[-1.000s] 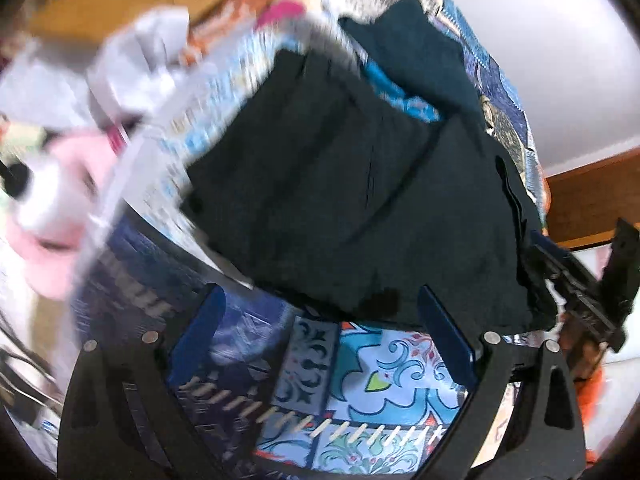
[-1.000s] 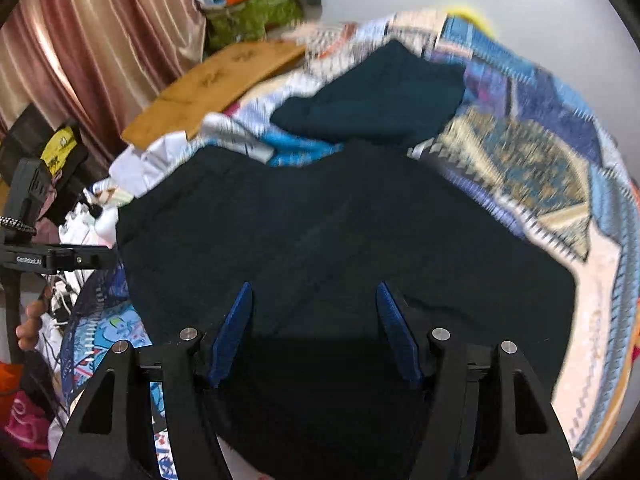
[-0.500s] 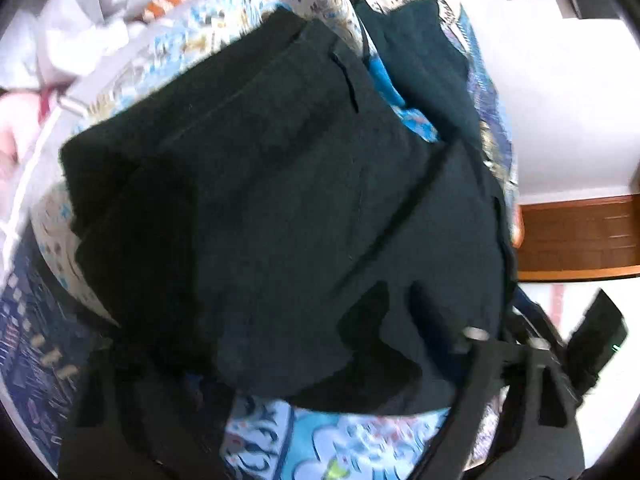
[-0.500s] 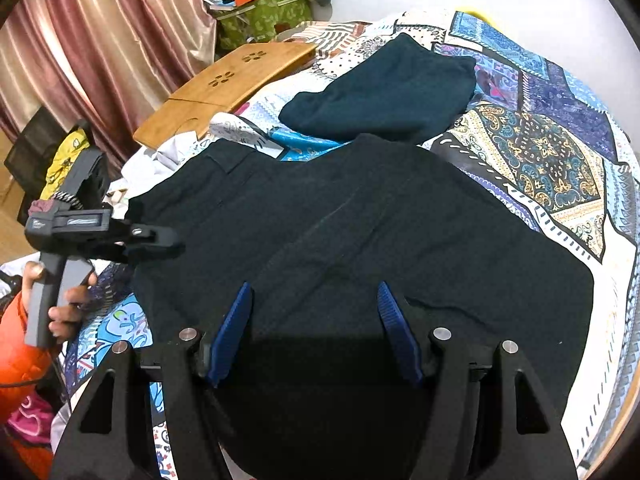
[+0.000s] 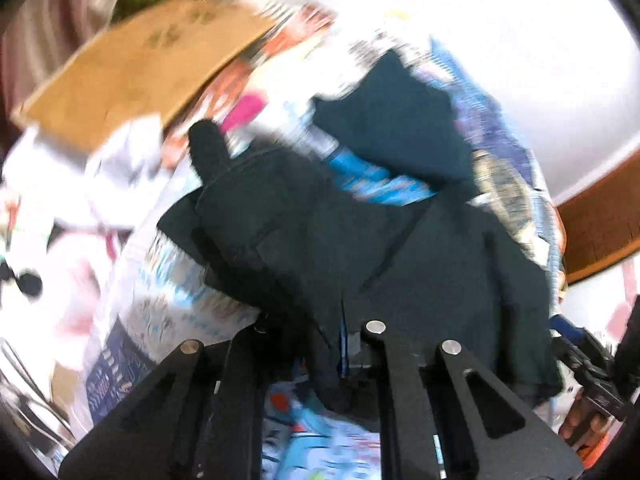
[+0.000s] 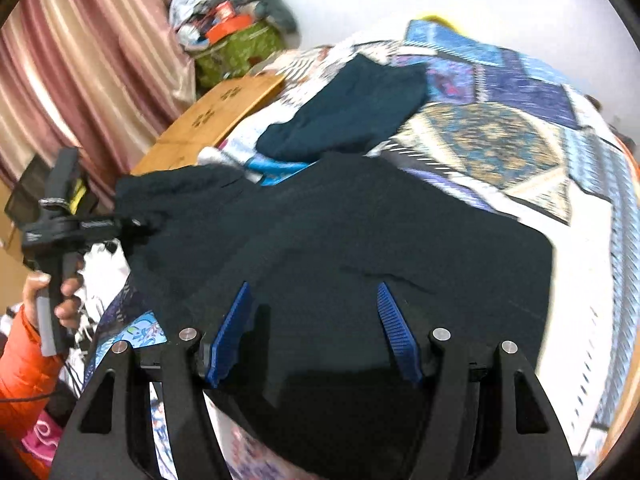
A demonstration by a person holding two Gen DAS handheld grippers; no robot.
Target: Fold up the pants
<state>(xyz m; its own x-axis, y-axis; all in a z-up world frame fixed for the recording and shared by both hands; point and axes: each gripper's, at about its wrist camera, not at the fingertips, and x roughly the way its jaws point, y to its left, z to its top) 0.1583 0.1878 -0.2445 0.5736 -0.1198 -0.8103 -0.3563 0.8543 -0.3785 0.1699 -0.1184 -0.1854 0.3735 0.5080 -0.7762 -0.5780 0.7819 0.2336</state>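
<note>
The black pants [image 6: 380, 232] lie spread on the patterned quilt [image 6: 500, 140]; they also show in the left wrist view [image 5: 400, 248]. My left gripper [image 5: 332, 344] is shut on the pants' left edge, and the cloth bunches between its fingers. From the right wrist view the left gripper [image 6: 136, 222] holds that edge raised off the bed. My right gripper [image 6: 316, 328] is open just above the near part of the pants, its blue pads [image 6: 230, 336] apart, holding nothing.
A folded dark teal garment [image 6: 352, 112] lies on the quilt beyond the pants. A wooden lap table [image 6: 212, 116] and a green bag [image 6: 236, 52] stand at the far left by the curtain [image 6: 80, 60]. White cloth [image 5: 120, 168] lies left of the bed.
My left gripper has closed on the pants' left edge and lifted it up; it was open a second ago. The right gripper has stayed open over the near edge.
</note>
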